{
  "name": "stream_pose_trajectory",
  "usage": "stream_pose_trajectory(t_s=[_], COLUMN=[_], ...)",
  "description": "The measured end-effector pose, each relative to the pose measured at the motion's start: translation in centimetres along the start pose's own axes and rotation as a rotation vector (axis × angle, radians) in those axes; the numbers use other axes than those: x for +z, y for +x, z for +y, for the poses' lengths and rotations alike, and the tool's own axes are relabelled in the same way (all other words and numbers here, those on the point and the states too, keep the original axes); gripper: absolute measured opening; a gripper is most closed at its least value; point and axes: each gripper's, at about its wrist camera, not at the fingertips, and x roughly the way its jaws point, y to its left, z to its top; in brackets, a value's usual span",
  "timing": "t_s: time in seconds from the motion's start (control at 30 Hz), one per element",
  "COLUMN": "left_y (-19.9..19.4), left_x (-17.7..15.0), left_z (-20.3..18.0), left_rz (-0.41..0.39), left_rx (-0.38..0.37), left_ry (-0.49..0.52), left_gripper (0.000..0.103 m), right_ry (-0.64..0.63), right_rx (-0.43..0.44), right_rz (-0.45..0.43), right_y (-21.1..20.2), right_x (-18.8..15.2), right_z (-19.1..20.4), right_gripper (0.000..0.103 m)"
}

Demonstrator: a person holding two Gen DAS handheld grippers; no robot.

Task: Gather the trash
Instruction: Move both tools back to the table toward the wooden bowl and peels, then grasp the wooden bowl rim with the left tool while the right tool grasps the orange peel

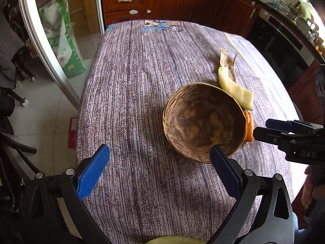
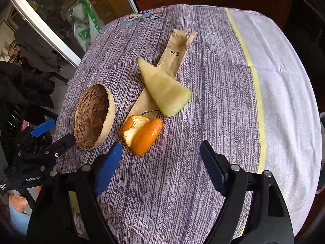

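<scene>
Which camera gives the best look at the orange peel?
The right wrist view: the orange peel lies whole and unobstructed on the tablecloth. In the left wrist view only a sliver shows behind the wooden bowl.

Tabletop [image 1: 142, 81] under purple striped cloth. Wooden cabinets [image 1: 162, 0] behind. Green-white sack [image 1: 67, 46] beyond glass door [image 1: 40, 40].

Bowl [image 1: 203, 122] hides most of the orange peel [image 1: 248, 129] (left wrist view).
</scene>
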Motion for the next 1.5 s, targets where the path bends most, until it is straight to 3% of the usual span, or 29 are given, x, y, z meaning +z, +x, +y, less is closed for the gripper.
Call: stream_pose_trajectory(t_s=[0.07, 0.47, 0.5, 0.63, 0.83, 0.97, 1.0, 1.07, 1.1, 1.17, 1.27, 1.43, 1.5], left_y=[0.3, 1.8, 1.9, 2.5, 3.6, 4.3, 4.4, 4.5, 4.6, 4.2, 3.3, 2.8, 2.9], left_x=[0.1, 0.8, 0.9, 1.2, 2.2, 2.9, 3.0, 3.1, 3.0, 2.8, 2.5, 1.6, 1.3], left_z=[0.2, 1.0, 1.0, 1.0, -0.2, -1.0, -1.3, -1.9, -2.2, -3.0, -3.5, -4.0, -4.1], left_rz=[-0.001, 0.02, 0.023, 0.036, 0.041, 0.03, 0.026, 0.034, 0.041, 0.019, 0.0, 0.005, 0.013], left_rx=[0.0, 0.02, 0.02, 0.021, 0.002, -0.033, -0.041, -0.072, -0.086, -0.063, -0.086, -0.09, -0.08], left_ry=[0.014, 0.056, 0.057, 0.062, 0.127, 0.178, 0.188, 0.209, 0.216, 0.245, 0.249, 0.236, 0.238], left_gripper=[0.099, 0.099, 0.099, 0.099, 0.099, 0.097, 0.093, 0.062, 0.053, 0.026, 0.015, 0.014, 0.016], right_ry=[-0.008, -0.112, -0.118, -0.127, -0.1, -0.034, -0.023, -0.004, 0.002, 0.009, 0.029, 0.025, 0.003], right_rx=[-0.004, -0.054, -0.057, -0.04, -0.055, -0.069, -0.069, -0.06, -0.056, -0.05, -0.028, -0.001, 0.004], right_rz=[0.012, -0.022, -0.027, -0.042, -0.048, -0.032, -0.027, -0.021, -0.021, -0.016, -0.01, -0.014, -0.016], right_y=[0.8, 2.8, 2.9, 2.6, 1.0, 0.4, 0.4, 0.2, 0.2, 0.3, 0.2, 0.2, 0.5], right_x=[0.3, 0.8, 0.8, 0.7, 0.3, -0.6, -0.9, -1.4, -1.7, -2.0, -2.1, -1.9, -1.9], right_z=[0.4, 3.2, 3.3, 3.2, 1.2, -1.9, -2.5, -3.2, -3.4, -3.5, -3.8, -2.9, -2.2], right_gripper=[0.059, 0.057, 0.055, 0.031, 0.016, 0.016, 0.016, 0.016, 0.016, 0.018, 0.022, 0.048, 0.049])
